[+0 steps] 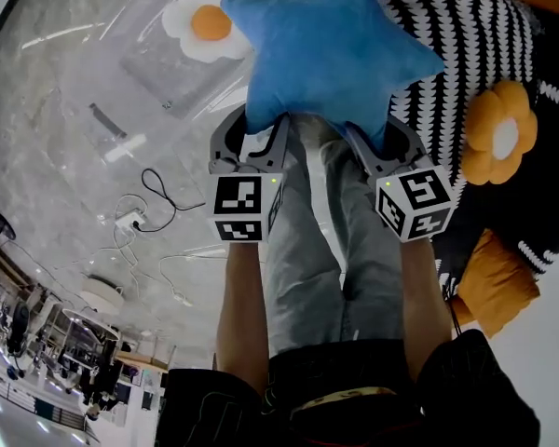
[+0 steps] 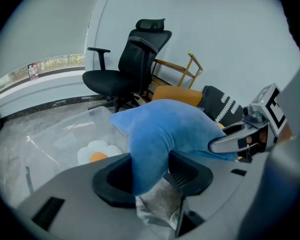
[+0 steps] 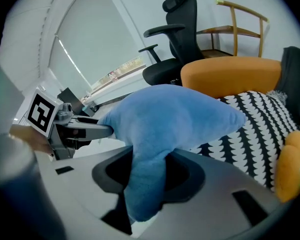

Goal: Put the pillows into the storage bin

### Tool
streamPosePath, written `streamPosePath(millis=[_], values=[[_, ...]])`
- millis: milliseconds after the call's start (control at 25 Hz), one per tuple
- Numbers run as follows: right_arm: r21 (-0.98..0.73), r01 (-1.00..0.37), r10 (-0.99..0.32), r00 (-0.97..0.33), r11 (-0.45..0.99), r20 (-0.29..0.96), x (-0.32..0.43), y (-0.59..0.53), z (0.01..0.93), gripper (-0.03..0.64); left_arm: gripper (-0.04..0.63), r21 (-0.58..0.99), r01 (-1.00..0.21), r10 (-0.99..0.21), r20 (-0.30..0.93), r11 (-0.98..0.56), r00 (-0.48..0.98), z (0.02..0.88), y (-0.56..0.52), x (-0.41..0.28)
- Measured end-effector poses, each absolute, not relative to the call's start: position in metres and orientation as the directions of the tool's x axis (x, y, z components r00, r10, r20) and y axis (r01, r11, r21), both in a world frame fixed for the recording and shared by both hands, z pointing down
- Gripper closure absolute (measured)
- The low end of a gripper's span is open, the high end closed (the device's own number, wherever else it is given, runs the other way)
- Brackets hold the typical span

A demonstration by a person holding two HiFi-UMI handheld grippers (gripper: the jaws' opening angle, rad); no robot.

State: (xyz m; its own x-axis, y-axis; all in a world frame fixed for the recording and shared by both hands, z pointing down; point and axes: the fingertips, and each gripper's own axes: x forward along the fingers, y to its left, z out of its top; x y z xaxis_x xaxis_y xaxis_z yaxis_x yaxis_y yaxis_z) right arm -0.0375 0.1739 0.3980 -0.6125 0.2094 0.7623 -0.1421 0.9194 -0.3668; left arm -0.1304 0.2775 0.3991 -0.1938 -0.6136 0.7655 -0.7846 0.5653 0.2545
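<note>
Figure: my left gripper [image 1: 253, 136] and right gripper [image 1: 380, 147], mid-frame, are each clamping a lower arm of the blue star pillow [image 1: 331, 49]; I am judging the carry in hand, next calling for release over the clear storage bin [image 1: 102, 40], upper left

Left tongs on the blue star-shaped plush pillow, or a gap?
Touching. The left gripper view shows both jaws of the left tongs pinching one arm of the blue star-shaped plush pillow, fabric squeezed between them.
</note>
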Motion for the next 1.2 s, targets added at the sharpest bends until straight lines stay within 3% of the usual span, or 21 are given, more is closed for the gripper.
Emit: streamPosePath(millis=[400,920,1200], values=[[-0.321,0.135,0.339,-0.564,0.937,0.753,-0.158,0.236,0.405,0.456,0.400,0.301,-0.551,-0.531,0.784,0.778,-0.322,0.411,0.377,-0.186],[-0.360,0.336,0.484,-0.450,0.870,0.750,-0.248,0.317,0.441,0.446,0.385,0.276,-0.410,-0.436,0.818,0.869,-0.374,0.443,0.462,-0.247],[-0.362,0.356,0.494,-0.423,0.862,0.760,-0.275,0.331,0.457,0.437,0.380,0.288,-0.388,-0.433,0.825,0.875,-0.364,0.460,0.476,-0.272]])
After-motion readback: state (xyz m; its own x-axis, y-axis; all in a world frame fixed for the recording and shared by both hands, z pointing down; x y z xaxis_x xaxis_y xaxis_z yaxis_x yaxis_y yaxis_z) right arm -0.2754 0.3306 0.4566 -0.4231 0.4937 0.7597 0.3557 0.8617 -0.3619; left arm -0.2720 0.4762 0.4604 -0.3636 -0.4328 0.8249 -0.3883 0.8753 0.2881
